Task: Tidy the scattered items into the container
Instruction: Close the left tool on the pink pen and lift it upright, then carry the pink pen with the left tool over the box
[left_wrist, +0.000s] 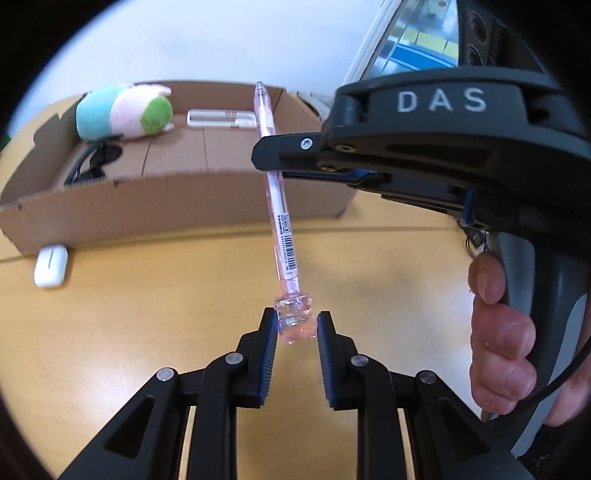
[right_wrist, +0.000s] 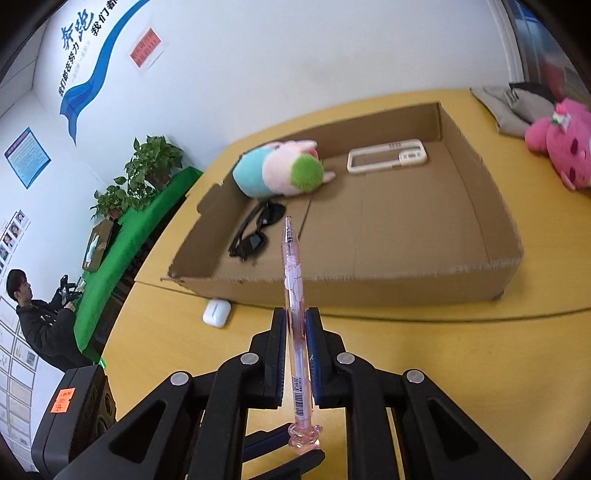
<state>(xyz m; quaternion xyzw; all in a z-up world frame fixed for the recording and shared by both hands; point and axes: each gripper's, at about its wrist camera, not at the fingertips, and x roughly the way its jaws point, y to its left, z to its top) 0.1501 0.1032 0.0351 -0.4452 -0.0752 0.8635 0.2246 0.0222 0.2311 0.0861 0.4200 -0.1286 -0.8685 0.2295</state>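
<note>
the pink pen (right_wrist: 294, 291) is being carried between both grippers, clear of the bench (right_wrist: 443, 350) and pointing toward the cardboard box (right_wrist: 491, 206). nearest the left wrist camera, the left gripper (left_wrist: 295, 326) is clenching the clear ornament at the pen's cap end, its fingers (left_wrist: 269, 332) pressing on either side of the knob. further along the barrel, the right gripper (right_wrist: 295, 332) is clamping the pen's middle, the fingers (right_wrist: 279, 332) closed tight against it; in the left view the same gripper is crossing in from the right, with a person's hand (left_wrist: 506, 343) squeezing its handle.

the step in hand looks like the transfer of the pen to the container: it is already picked up and is hanging just short of the box's near wall. the next move probably calls for one gripper letting go so the other can carry the tip over the wall and release it on the open floor of the box, clear of the sunglasses (right_wrist: 255, 230).

beyond the pen, a white earbud case (right_wrist: 216, 312) is lying on the bench against the box's front wall, not yet tidied. inside the box a plush toy (right_wrist: 280, 170) and a white phone case (right_wrist: 388, 155) are sitting near the far wall. a pink plush (right_wrist: 565, 147) is lying outside, off to the right.
</note>
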